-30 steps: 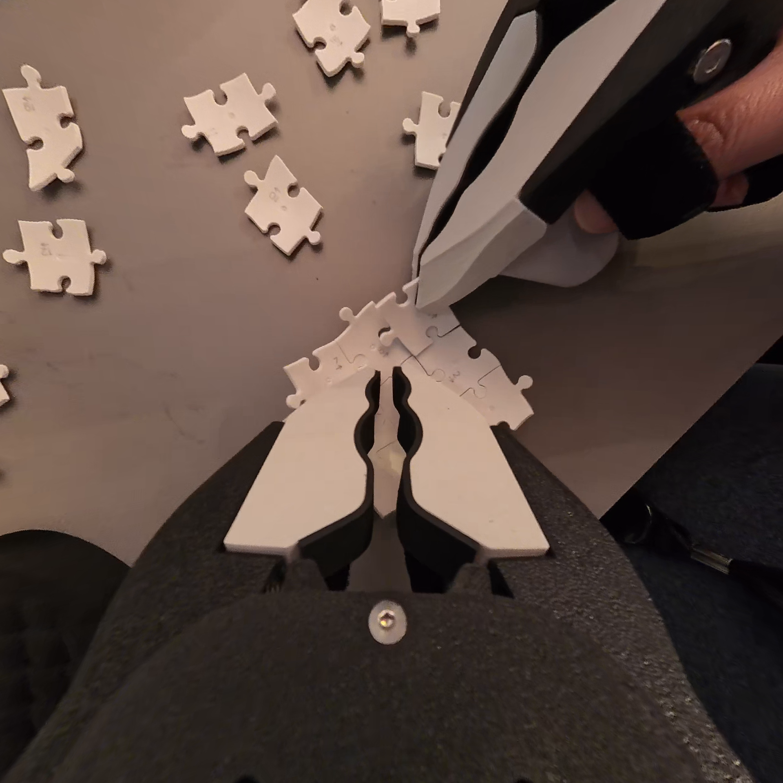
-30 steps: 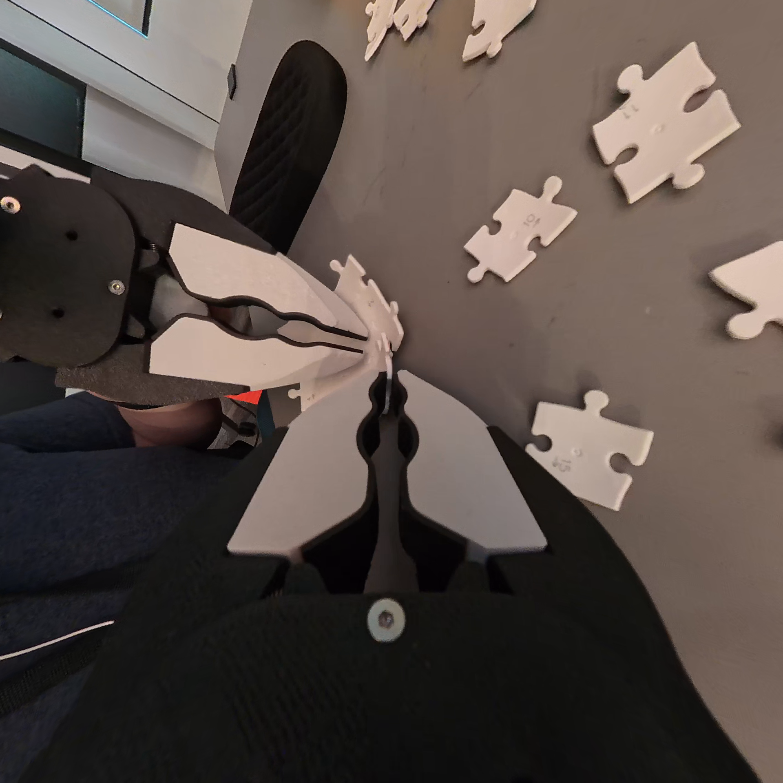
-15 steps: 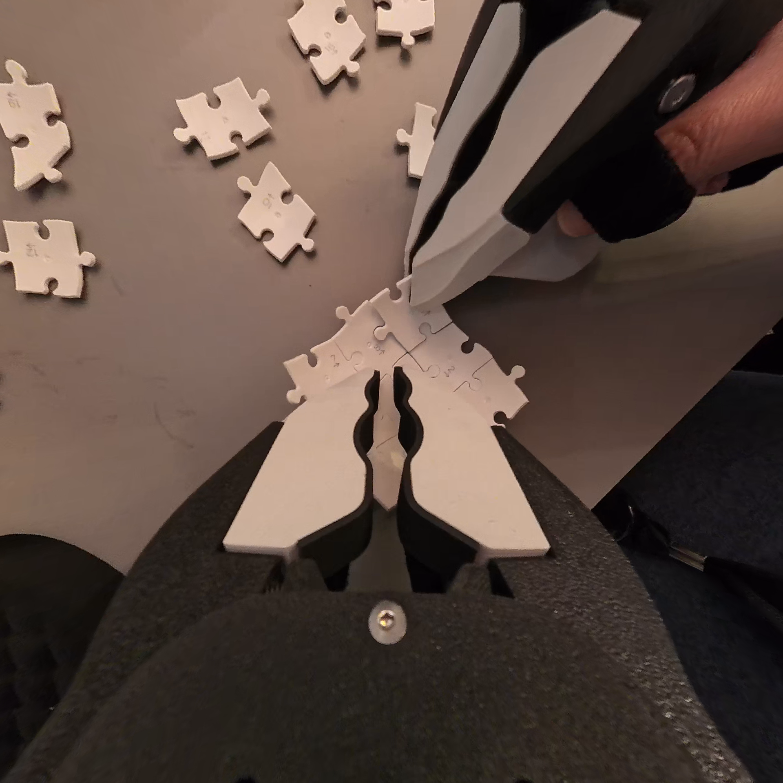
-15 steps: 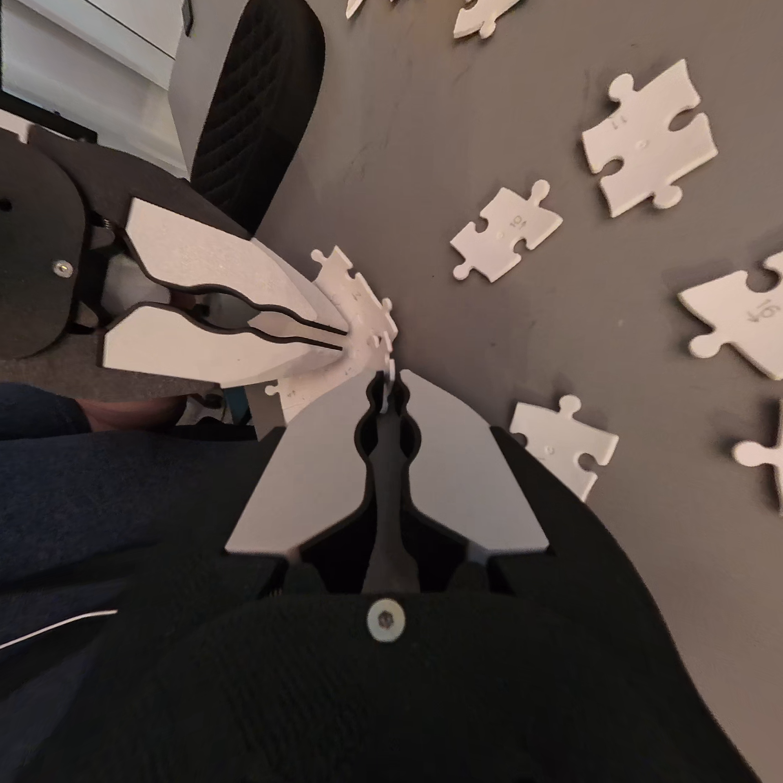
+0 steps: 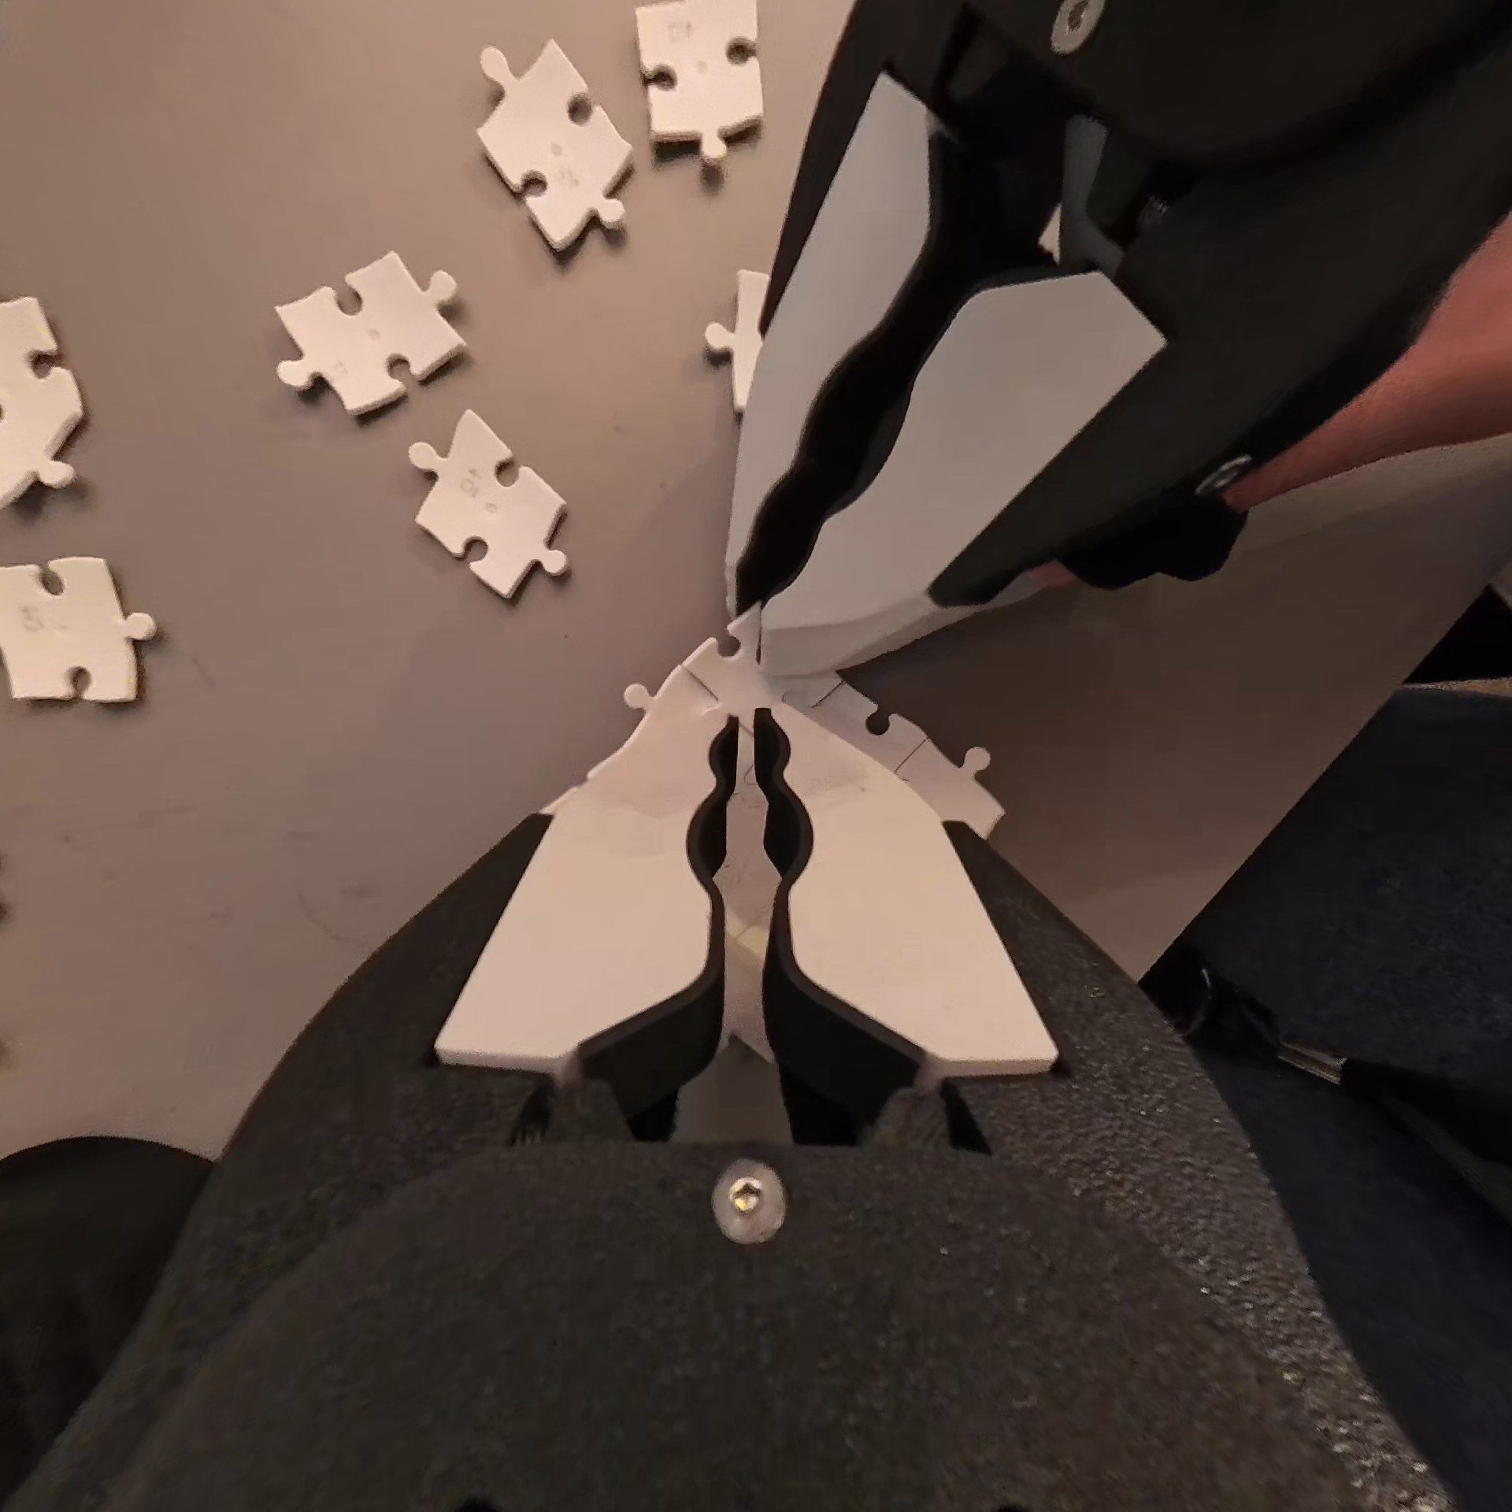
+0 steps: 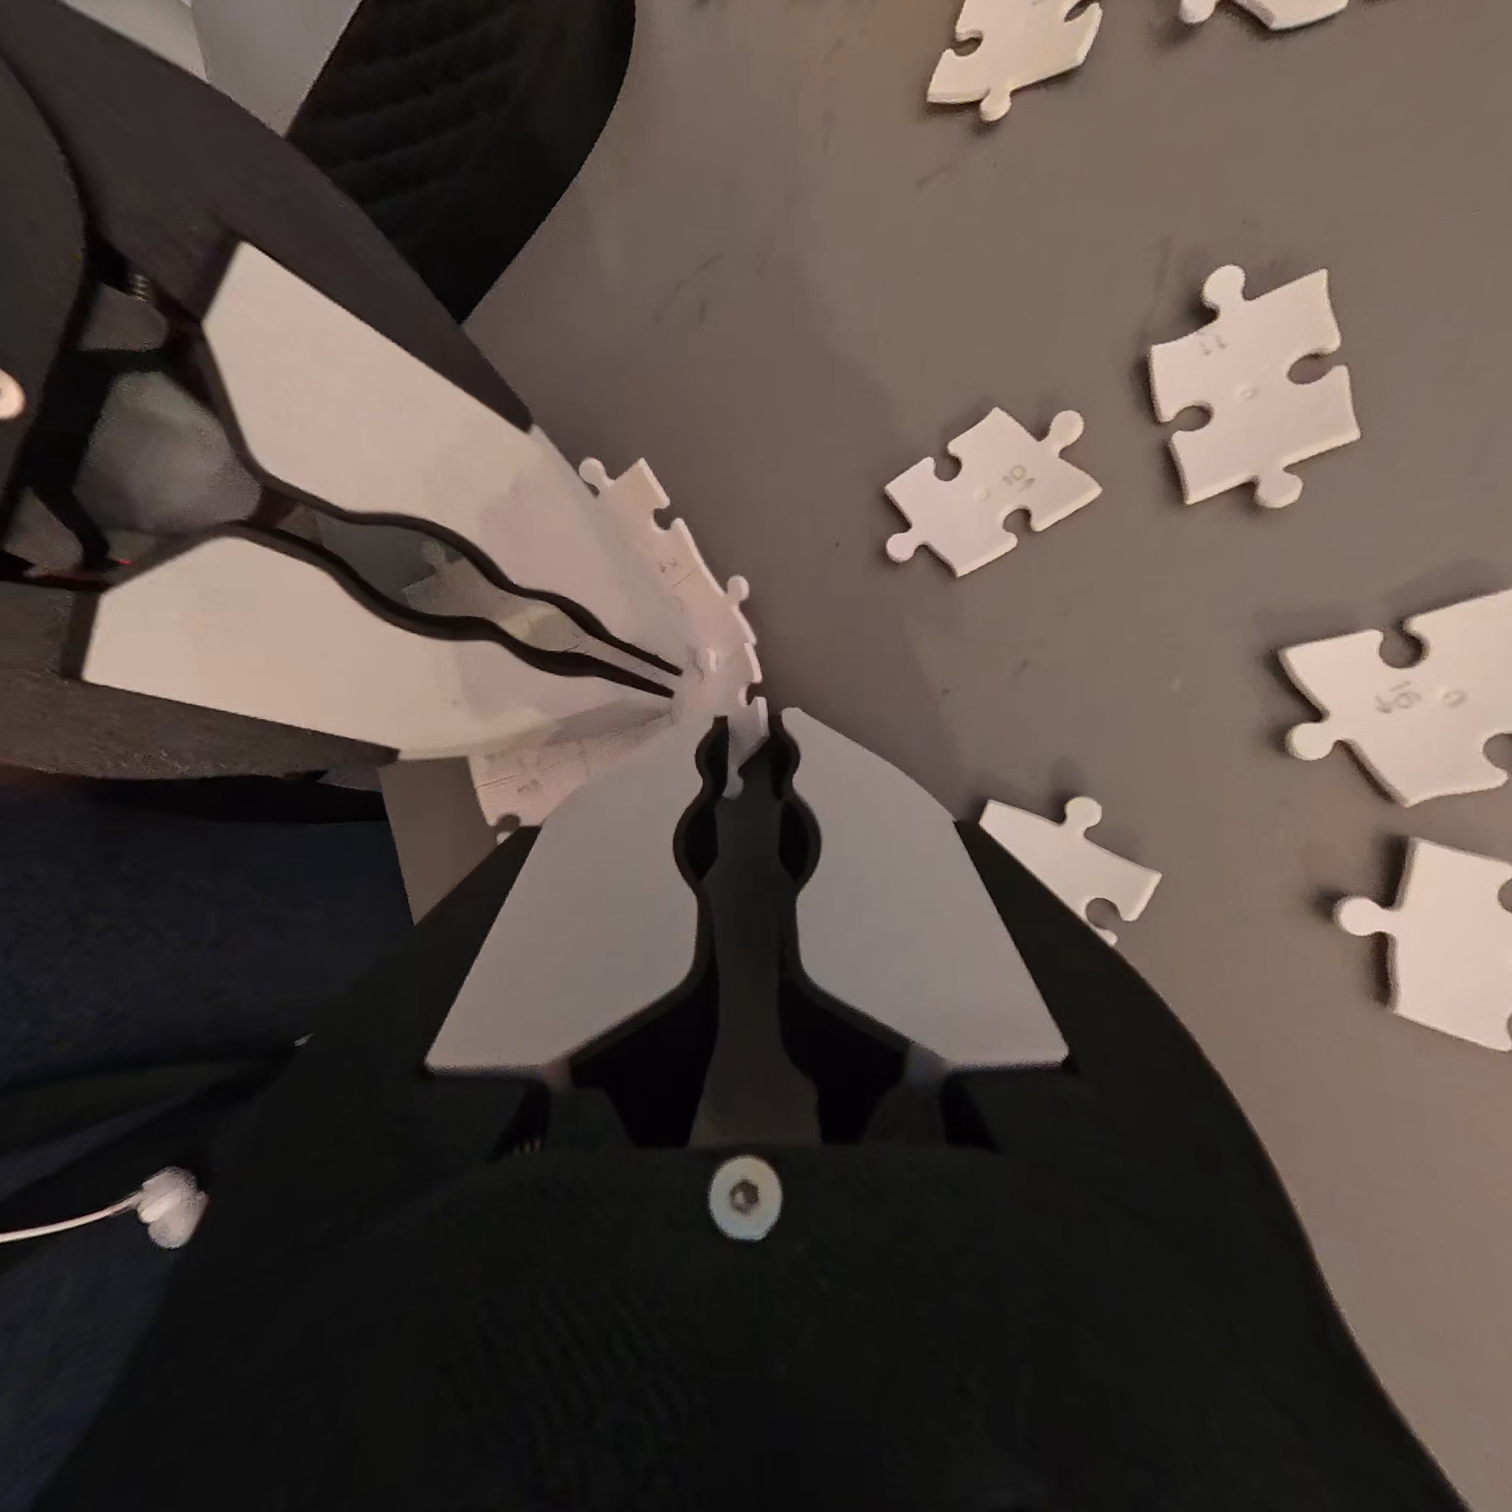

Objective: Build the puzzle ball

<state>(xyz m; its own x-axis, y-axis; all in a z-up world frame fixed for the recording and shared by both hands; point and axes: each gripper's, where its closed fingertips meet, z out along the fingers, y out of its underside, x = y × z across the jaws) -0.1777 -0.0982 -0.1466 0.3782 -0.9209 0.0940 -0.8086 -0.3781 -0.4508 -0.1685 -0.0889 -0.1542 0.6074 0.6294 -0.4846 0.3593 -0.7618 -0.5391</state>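
Observation:
A curved assembly of joined white puzzle pieces (image 5: 920, 749) is held above the grey table (image 5: 245, 818). My left gripper (image 5: 740, 724) is shut on its near part, and the pieces fan out past both fingers. My right gripper (image 5: 754, 626) comes in from the upper right and pinches the piece at the assembly's far edge. In the right wrist view my right gripper (image 6: 749, 732) is shut on that thin white piece (image 6: 746, 740), edge-on between the tips. The left gripper (image 6: 672, 686) meets it from the left, with the assembly (image 6: 683, 564) arching behind.
Several loose white pieces lie on the table: one (image 5: 491, 507) and another (image 5: 372, 344) left of the grippers, others (image 6: 994, 495) (image 6: 1252, 397) (image 6: 1407, 704) to the right. The table edge (image 5: 1227, 834) runs diagonally at the right. A black chair (image 6: 458, 164) stands beyond it. My two grippers' fingertips are within a few centimetres of each other.
Both grippers stay shut on the assembly. The right gripper has swung round so its finger gap faces the left camera. The assembly now tilts more edge-on.

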